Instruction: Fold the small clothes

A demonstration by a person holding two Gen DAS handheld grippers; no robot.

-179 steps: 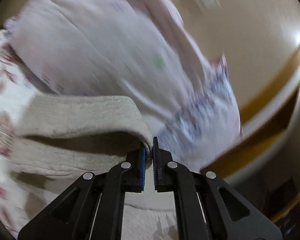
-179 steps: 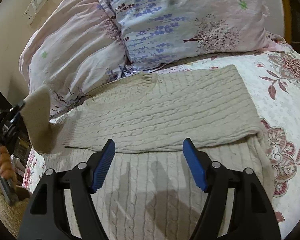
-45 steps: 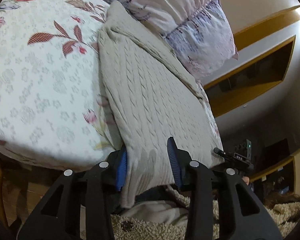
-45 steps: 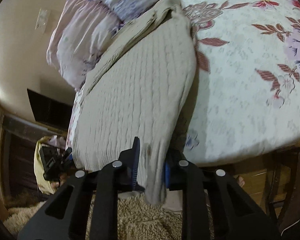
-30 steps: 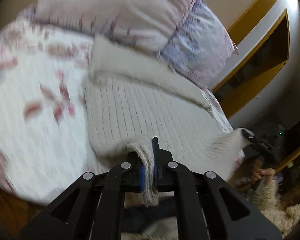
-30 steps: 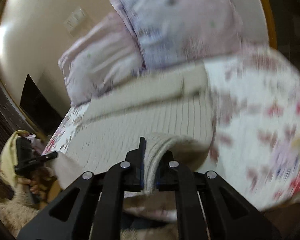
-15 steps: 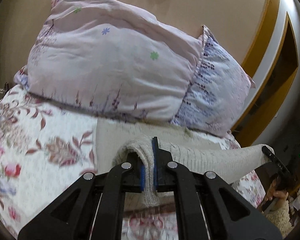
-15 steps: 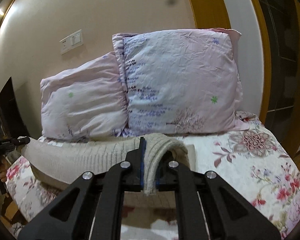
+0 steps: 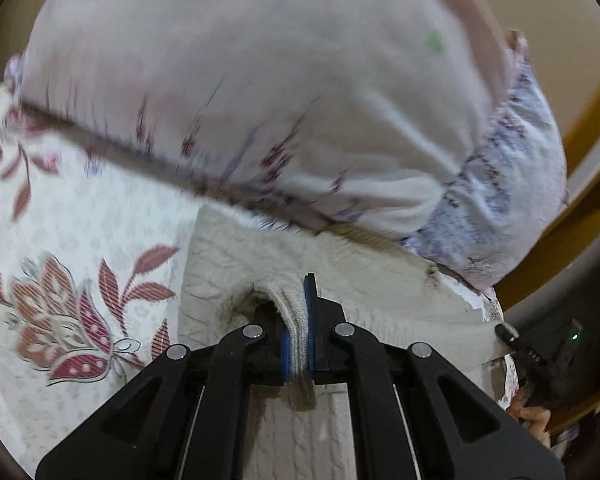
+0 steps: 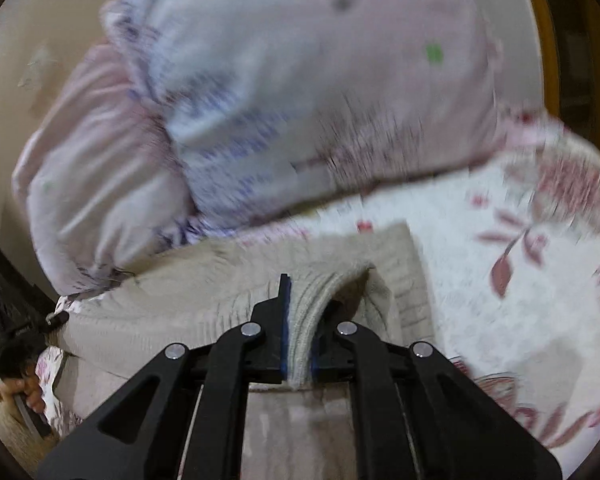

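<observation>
beige cable-knit sweater (image 9: 260, 264) lies on floral bedspread (image 9: 80, 220), just below the pillows (image 9: 260, 100). left gripper (image 9: 299, 344) pinches its ribbed hem; right gripper (image 10: 299, 344) is clamped on the hem's other corner. knit looks thick, soft, stretchy, likely sags; corner holds seem best.

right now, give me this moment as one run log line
left hand-held gripper: shut on sweater | right hand-held gripper: shut on sweater | hem near pillows

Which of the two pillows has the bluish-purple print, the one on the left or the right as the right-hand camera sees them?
The right one: blue-purple sprigs cross its pale cover. The left pillow beside it is plain pink.
</observation>
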